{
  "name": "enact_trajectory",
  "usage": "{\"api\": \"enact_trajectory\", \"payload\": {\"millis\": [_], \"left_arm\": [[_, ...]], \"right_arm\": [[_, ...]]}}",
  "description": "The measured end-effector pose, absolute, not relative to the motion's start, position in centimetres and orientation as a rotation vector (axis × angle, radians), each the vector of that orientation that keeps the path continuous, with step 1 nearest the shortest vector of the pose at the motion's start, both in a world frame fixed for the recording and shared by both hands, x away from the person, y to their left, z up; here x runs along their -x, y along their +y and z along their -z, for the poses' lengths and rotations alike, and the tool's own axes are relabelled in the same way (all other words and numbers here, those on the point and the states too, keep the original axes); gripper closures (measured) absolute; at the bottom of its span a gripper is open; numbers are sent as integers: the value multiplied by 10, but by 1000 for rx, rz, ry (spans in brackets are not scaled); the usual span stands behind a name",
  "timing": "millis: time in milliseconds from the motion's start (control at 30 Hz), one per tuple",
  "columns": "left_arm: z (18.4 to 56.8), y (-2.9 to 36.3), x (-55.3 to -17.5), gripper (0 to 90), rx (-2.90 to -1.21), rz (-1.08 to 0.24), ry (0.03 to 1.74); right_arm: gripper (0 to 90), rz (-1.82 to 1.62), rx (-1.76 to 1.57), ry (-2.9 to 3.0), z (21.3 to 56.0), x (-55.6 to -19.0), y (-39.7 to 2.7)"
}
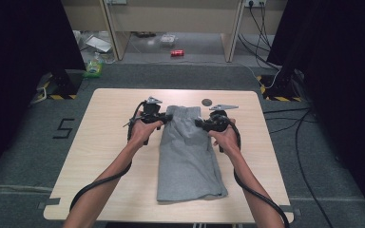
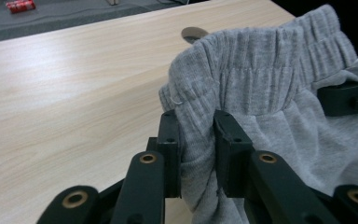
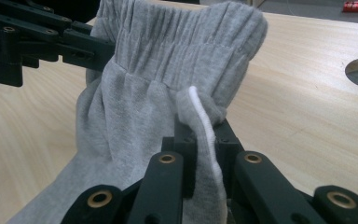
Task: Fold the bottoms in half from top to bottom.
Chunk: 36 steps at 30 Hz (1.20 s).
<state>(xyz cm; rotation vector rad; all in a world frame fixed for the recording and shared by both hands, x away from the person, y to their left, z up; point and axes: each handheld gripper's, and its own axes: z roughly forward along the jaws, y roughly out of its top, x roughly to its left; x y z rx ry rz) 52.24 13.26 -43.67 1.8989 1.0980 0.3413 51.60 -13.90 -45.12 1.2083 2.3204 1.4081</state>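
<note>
- Pale wood-grain table (image 1: 104, 142) on grey carpet; dark curtains at both sides; red can (image 1: 177, 52) on floor beyond far edge.
- Left gripper (image 2: 196, 135): jaws pressed onto gathered grey fabric just below elastic waistband, at garment's left edge.
- Right gripper (image 3: 205, 135): jaws clamped on opposite waistband edge, white drawstring (image 3: 204, 122) trapped between them.
- Grey shorts (image 1: 187, 156): waistband end raised off tabletop between the 2 grippers; rest spread flat, running toward near edge, hem close to near edge.
- Left hand (image 1: 144, 131) and right hand (image 1: 226, 137) wrapped around gripper bodies; forearms entering from bottom of high view.
- Round cable hole (image 1: 207, 102) in tabletop just beyond waistband.
- Black cables trailing from both grippers along forearms.
</note>
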Motion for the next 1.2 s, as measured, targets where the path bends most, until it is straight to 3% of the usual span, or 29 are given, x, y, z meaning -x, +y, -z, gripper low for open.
{"api": "enact_trajectory", "payload": {"millis": [600, 1033, 1200], "left_arm": [[440, 136, -423, 736, -1902, -303, 874], [477, 133, -374, 731, -1940, -228, 821], [491, 135, -361, 714, -1930, -229, 833]], "right_arm": [[847, -1455, -987, 2355, 452, -422, -157], [836, -1420, -976, 2407, 476, -374, -166], [774, -1405, -996, 2425, 483, -366, -168]]}}
